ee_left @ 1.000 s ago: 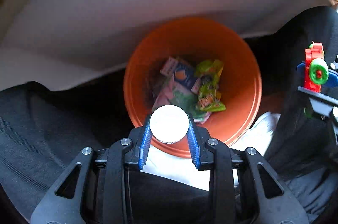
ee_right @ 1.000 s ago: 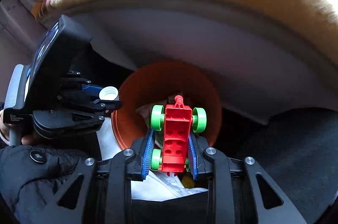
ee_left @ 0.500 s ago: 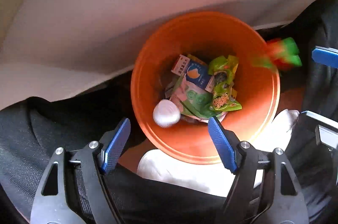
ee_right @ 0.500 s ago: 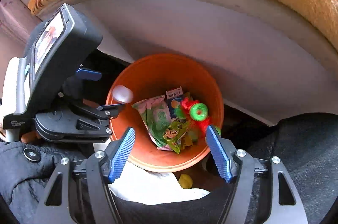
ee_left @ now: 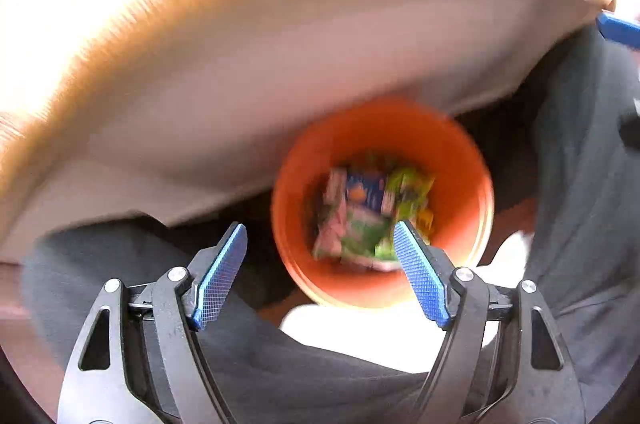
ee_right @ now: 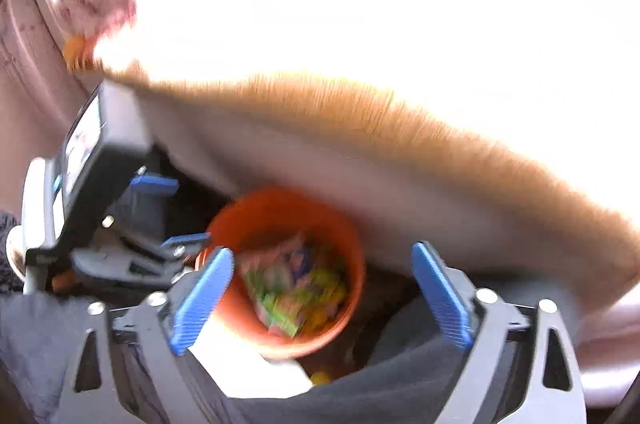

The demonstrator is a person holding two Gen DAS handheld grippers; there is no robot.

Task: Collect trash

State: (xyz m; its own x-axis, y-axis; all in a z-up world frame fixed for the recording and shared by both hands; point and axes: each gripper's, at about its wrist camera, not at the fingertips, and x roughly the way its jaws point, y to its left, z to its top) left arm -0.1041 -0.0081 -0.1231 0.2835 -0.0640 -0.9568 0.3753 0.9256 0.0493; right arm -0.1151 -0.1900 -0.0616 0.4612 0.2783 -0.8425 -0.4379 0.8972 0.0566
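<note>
An orange bin (ee_left: 456,159) (ee_right: 280,207) stands on the floor between a person's dark trouser legs. Inside lie several colourful wrappers (ee_left: 368,212) (ee_right: 296,284), blurred by motion. My left gripper (ee_left: 320,264) hangs above the bin's near-left rim, its jaws opening with nothing between the blue pads. My right gripper (ee_right: 322,292) is above the bin too, jaws opening wide and empty. The left gripper's body (ee_right: 100,191) shows at the left of the right wrist view. The bottle cap and toy car are not distinguishable in the blur.
A bed or sofa edge with a tan fuzzy cover (ee_left: 200,3) (ee_right: 440,127) and grey side panel (ee_left: 280,71) rises just behind the bin. White shoes (ee_left: 380,328) (ee_right: 240,364) sit in front of it. Dark trouser legs (ee_left: 584,183) flank both sides.
Both grippers opened and dropped their loads, the white cap and the red-and-green toy car, into the bin. Both have since risen and tilted up, so the bin looks smaller.
</note>
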